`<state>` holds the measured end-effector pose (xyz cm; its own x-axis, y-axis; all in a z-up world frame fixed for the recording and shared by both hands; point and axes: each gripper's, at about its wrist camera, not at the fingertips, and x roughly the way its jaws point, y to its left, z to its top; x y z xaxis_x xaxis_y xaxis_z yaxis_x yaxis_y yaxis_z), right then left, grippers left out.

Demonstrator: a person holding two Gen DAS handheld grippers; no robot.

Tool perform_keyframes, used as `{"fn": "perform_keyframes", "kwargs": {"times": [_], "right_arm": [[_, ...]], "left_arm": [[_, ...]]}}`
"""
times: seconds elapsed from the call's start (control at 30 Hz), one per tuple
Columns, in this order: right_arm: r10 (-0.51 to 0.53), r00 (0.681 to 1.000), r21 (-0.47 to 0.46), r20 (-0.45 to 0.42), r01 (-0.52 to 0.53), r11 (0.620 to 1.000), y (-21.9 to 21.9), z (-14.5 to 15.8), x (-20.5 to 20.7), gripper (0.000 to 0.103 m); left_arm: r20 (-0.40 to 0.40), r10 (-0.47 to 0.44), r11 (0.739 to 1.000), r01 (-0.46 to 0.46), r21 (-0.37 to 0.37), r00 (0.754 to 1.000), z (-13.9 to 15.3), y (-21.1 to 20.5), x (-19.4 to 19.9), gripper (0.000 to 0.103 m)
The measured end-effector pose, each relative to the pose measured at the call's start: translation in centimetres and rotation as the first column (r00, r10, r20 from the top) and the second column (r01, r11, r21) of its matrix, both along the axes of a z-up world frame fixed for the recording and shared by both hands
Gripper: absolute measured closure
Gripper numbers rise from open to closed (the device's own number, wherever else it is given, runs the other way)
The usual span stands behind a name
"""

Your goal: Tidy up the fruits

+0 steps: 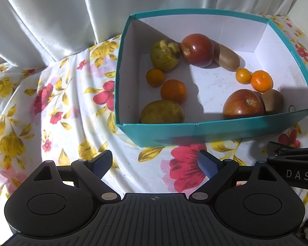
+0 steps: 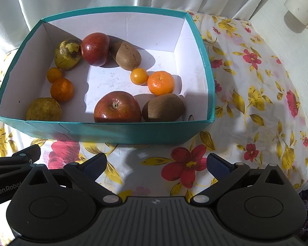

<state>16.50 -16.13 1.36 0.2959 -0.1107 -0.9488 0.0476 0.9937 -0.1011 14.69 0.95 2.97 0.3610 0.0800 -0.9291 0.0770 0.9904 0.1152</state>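
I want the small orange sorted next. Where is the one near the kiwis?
In the right wrist view, the small orange lies mid-box, touching the back kiwi and the bigger orange on its right.

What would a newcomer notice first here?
The teal box on the flowered cloth, with fruit scattered inside: a red apple by its near wall, a bright mandarin just behind. Both grippers, left and right, hang open and empty before it.
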Motion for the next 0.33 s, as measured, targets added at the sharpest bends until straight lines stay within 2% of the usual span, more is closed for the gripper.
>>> {"fn": "perform_keyframes", "kwargs": {"times": [0.33], "right_arm": [[-0.001, 1.0, 0.0, 0.001, 0.001, 1.0, -0.04, 0.03, -0.05, 0.0]], "left_arm": [[0.049, -0.009, 1.0, 0.009, -0.006, 0.999, 0.42, -0.13, -0.34, 0.01]]}}
